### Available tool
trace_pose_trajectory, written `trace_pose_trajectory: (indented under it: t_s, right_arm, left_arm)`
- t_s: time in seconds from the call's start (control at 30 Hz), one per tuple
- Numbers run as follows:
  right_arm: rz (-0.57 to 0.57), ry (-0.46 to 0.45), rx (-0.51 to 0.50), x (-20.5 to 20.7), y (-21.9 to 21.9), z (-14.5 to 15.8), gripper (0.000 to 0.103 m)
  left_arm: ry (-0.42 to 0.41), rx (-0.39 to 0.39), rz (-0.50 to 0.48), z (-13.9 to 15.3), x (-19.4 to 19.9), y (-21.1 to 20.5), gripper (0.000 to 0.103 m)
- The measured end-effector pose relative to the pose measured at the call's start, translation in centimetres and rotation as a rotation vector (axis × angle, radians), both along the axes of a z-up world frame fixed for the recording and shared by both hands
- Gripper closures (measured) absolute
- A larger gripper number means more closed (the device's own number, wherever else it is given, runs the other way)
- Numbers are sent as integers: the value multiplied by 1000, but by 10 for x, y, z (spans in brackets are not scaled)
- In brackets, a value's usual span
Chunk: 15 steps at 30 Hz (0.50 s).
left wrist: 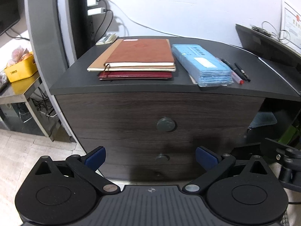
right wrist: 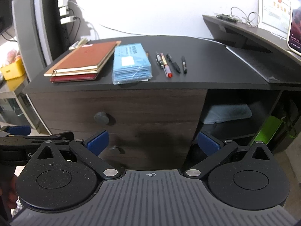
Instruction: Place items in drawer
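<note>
Dark wood-grain cabinet [left wrist: 131, 111] against a white wall, two drawers, both closed; upper drawer knob [left wrist: 165, 124], lower drawer knob [left wrist: 162, 157]. On the cabinet top [right wrist: 207, 60], left to right: stack of notebooks [left wrist: 139, 56], brown cover uppermost, maroon at the bottom; blue plastic-wrapped packet [left wrist: 202, 65], long axis running front to back; row of pens [right wrist: 170, 64], parallel, also lying front to back, one with a red tip toward the front edge. Left gripper [left wrist: 150, 159]: jaws spread wide, empty, facing the drawer fronts, with the upper knob above and dead ahead between its blue pads [left wrist: 95, 158]. Right gripper [right wrist: 153, 144]: likewise spread and empty, set further right, knob off to its left. Judgement: the left gripper is better lined up to open the upper drawer; the items sit above and behind both tools.
</note>
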State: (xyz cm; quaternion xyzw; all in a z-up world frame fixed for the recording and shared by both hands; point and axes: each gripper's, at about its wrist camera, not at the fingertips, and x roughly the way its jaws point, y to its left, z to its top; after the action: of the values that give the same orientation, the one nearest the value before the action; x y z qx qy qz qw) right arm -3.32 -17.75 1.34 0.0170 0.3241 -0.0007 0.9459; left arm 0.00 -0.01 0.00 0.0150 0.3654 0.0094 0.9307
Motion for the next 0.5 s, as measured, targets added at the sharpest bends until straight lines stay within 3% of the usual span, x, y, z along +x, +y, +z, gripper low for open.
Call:
trace_pose_trajectory:
  t_s: [0.17, 0.23, 0.5]
  right_arm:
    - [4, 4, 8, 4, 0, -2, 0]
    - [5, 6, 11, 5, 0, -3, 0]
    - [9, 14, 13, 7, 1, -5, 0]
  left_arm:
    - [-20, -51, 26, -2, -11, 1, 1]
    - [13, -64, 21, -1, -4, 9, 1]
    - [19, -35, 34, -3, 3, 6, 1]
